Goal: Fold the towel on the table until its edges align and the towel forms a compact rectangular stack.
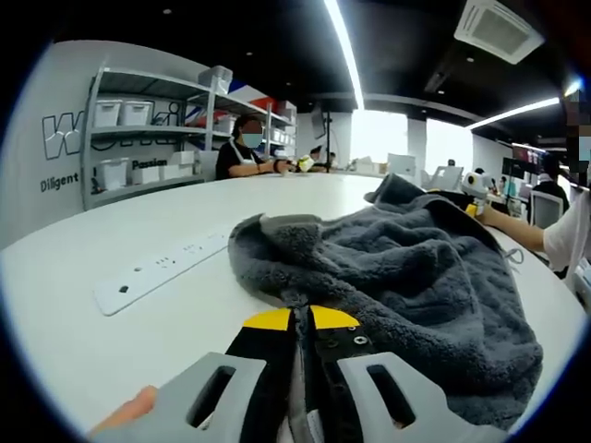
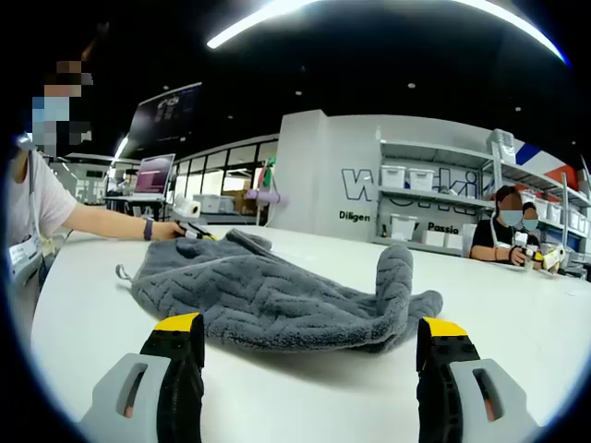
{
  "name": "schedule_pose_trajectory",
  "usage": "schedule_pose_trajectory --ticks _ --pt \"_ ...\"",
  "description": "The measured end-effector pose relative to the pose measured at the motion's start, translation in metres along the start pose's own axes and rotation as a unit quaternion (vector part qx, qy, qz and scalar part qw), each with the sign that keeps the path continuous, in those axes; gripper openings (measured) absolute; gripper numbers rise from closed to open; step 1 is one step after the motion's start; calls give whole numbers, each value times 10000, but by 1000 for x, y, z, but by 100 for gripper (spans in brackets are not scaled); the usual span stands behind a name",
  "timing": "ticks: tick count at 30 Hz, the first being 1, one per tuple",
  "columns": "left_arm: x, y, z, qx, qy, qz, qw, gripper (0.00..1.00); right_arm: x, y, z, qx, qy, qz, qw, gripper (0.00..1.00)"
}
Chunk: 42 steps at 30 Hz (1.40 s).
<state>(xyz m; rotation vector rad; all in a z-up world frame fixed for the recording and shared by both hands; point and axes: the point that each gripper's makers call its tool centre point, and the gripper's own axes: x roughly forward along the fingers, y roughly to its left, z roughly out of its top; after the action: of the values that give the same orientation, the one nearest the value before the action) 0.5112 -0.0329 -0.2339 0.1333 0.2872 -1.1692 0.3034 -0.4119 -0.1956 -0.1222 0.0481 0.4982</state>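
Note:
A dark grey towel [image 1: 397, 268] lies crumpled on the round white table [image 1: 138, 221]. My left gripper [image 1: 300, 318] is at the towel's near edge, its yellow-tipped jaws shut with a fold of the cloth pinched between them. In the right gripper view the same towel [image 2: 268, 300] lies spread out, one end bunched up at the right. My right gripper [image 2: 311, 328] stands wide open just in front of it, low over the table, with nothing between its jaws and clear of the cloth.
A white power strip [image 1: 166, 268] lies left of the towel. Across the table a person's forearm [image 2: 111, 221] rests by the towel's far corner, the hand holding a yellow-and-black object [image 2: 196, 231]. Shelves with bins [image 1: 138, 138] and seated people [image 2: 503, 235] stand beyond.

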Motion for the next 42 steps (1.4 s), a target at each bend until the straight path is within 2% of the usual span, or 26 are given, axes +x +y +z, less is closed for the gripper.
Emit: schedule_pose_trajectory --ticks 6,17,24,31,42 --pt "-2 3 0 10 -5 126 9999 4 0 -1 0 0 2 0 10000 97" --pt "-10 26 0 -71 -14 698 9975 4 -1 -1 0 4 5 -7 10000 97" --pt "-14 34 -1 -121 -9 949 9954 4 0 1 -1 -3 18 -11 10000 97" --pt "-22 43 -4 -160 -5 1348 9907 4 -1 0 -1 -3 30 -22 10000 97" --pt "-31 57 -7 -328 -18 1747 9841 4 -1 0 -2 -3 38 -35 10000 97"
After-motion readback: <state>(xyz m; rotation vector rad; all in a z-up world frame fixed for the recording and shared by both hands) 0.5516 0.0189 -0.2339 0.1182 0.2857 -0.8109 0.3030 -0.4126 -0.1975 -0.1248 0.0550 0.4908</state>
